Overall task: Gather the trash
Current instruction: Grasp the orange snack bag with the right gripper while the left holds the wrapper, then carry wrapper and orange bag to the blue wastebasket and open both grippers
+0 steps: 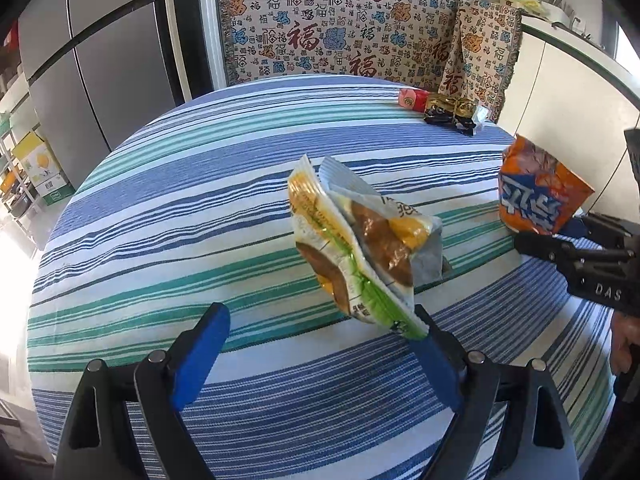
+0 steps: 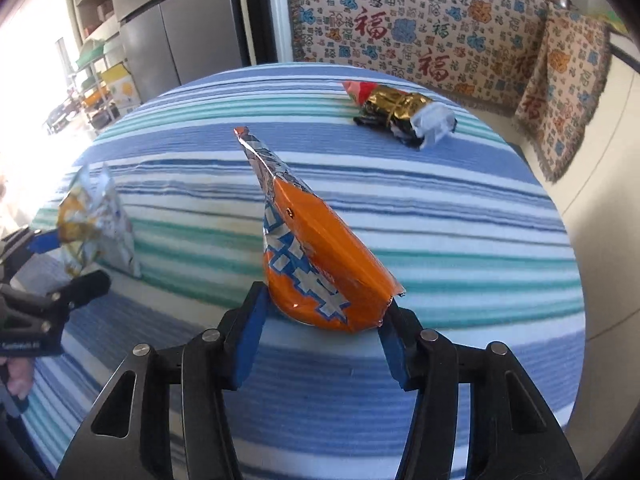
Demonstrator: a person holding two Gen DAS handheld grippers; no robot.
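Blue pads of the right gripper point(image 2: 322, 344) sit nearest the lens in the right wrist view, flanking the bottom of an orange snack bag point(image 2: 320, 256); both pads appear to touch the bag's lower corners, so I read it as pinching the bag, jaws partway in, not fully together. Bag stands up off the striped tablecloth point(image 2: 460, 208), long axis running from the pads up and away toward the far edge, torn silver mouth at the top leaning slightly left. Left gripper point(image 1: 320, 344) is spread wide: its right pad touches the green bottom corner of a yellow-and-white food wrapper point(image 1: 360, 248), left pad well clear, so nothing is clamped there. That wrapper rises tilted from the pad, long axis pointing up and left, open flaps at the top, a second flap splaying right. Far side of the table holds a crumpled black-and-gold wrapper point(image 2: 394, 114) with a red piece beside it, untouched, near the patterned blanket point(image 1: 340, 28). Step in hand, I judge: grabbing the first pieces, one per gripper. Next move likely calls for firming the right grip and lifting, and centring the left jaws on the wrapper before closing; thin foil may slip or fold. No bin is visible, so the drop-off spot is unknown.
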